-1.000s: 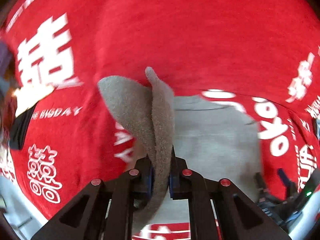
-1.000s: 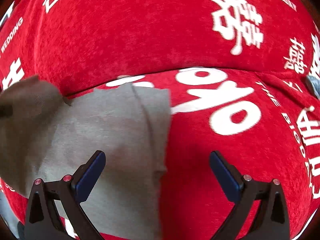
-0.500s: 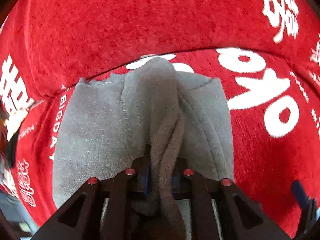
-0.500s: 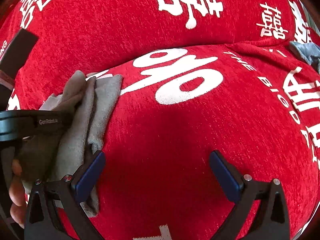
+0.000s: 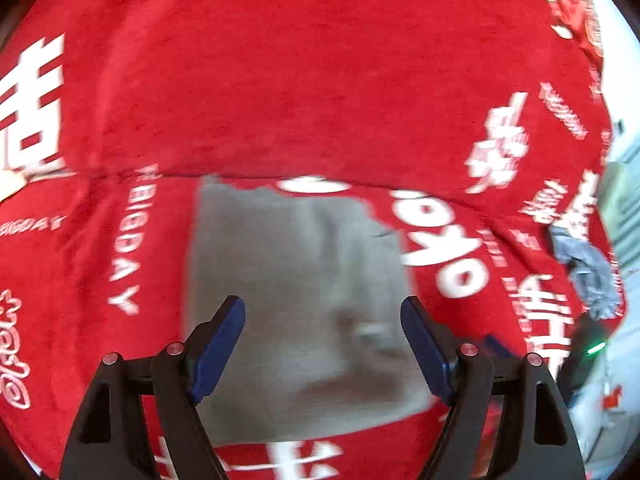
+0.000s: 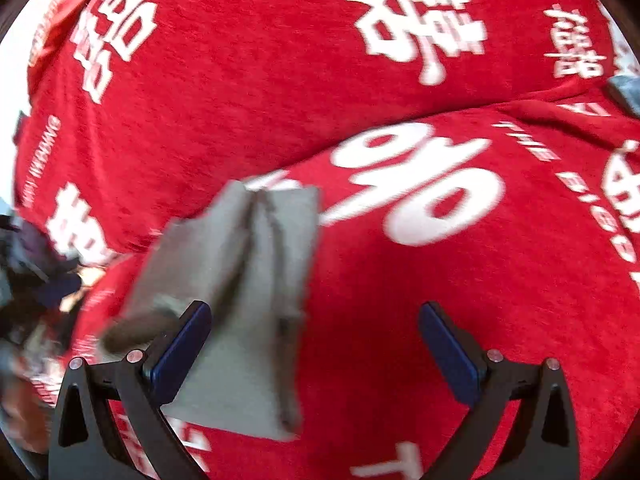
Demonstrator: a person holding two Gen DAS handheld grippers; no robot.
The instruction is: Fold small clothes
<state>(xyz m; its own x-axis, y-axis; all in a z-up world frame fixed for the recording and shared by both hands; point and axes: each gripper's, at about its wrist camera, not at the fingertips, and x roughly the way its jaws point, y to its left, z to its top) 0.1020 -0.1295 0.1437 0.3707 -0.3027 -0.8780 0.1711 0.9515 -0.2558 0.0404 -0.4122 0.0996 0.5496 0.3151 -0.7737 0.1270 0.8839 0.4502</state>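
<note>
Red printed cloth (image 5: 304,80) covers the surface. Nearest, the left gripper (image 5: 322,340), whose jaws have just been opening, stands empty above the grey garment (image 5: 296,280), folded flat. The right gripper (image 6: 316,356) is spread wide, holding nothing. A fold is judged done; the garment must be regripped or set aside next.

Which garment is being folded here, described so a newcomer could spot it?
A red cover with white lettering fills the view. On it, by the white "OK" print, lies a folded grey cloth: plain and unprinted, unlike the crumpled blue-grey cloth at the edge.
</note>
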